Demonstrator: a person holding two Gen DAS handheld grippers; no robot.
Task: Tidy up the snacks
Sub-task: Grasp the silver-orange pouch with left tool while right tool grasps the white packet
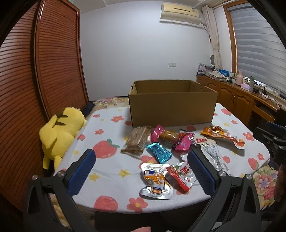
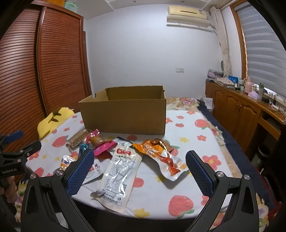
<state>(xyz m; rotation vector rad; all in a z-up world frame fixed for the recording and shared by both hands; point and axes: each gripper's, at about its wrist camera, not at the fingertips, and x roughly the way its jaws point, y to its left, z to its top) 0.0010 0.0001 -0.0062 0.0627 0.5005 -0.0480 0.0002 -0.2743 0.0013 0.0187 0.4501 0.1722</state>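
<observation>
Strawberry cloth (image 1: 110, 171) covers my worktop, with snacks (image 1: 157, 151) before a cardboard box (image 1: 171, 107). Both my tongs, left (image 1: 141, 171) and right (image 2: 139, 171), gape wide, holding nothing.

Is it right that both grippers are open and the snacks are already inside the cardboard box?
Not quite. Both the left gripper and right gripper are open, but the snacks lie on the tablecloth in front of the cardboard box, as both wrist views show.

home bedroom: louvered wooden wardrobe (image 1: 53, 58), wall air conditioner (image 1: 180, 13), window blinds (image 1: 259, 46), floral bedding (image 2: 185, 102), yellow plush toy (image 1: 60, 132).
</observation>
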